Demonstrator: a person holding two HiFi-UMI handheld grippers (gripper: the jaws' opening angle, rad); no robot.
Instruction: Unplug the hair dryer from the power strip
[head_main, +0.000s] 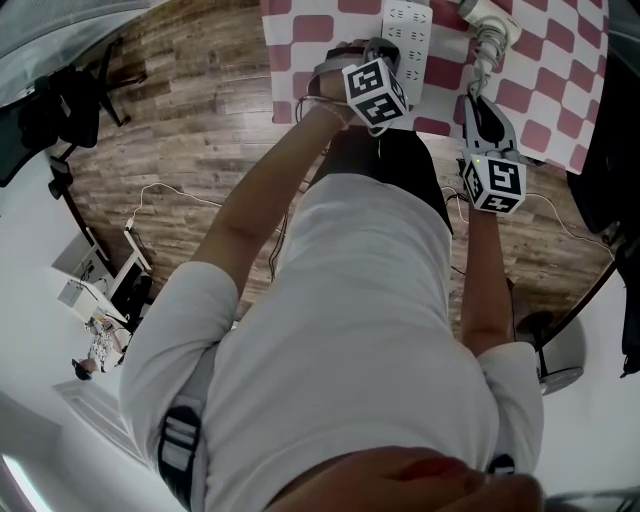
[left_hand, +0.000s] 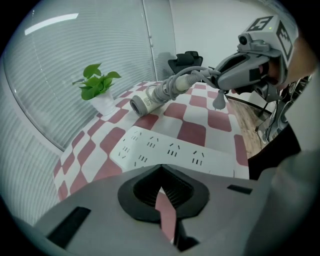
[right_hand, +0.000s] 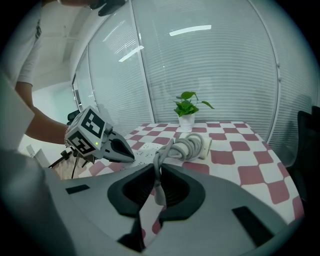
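My right tongs (right_hand: 158, 172) clamp the grey coiled dryer cord (right_hand: 185, 147); left tongs (left_hand: 160, 169) closed, empty, by white plastic power strip (left_hand: 170, 150). Best to draw the cord away steadily.

White power strip (left_hand: 165, 150) lies flat on the checked worktop (left_hand: 200, 132); beyond it the grey hair dryer (left_hand: 149, 103) lies on its side, cord (left_hand: 177, 82) lifted, plug (left_hand: 218, 101) hanging clear of the strip

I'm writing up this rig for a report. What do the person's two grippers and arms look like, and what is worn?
The left gripper and the right gripper both have smooth grey bodies with black ribbed pads inside the jaws. Each carries a white cube with black square markers. The person wears a white short-sleeved shirt, leaving the forearms bare.
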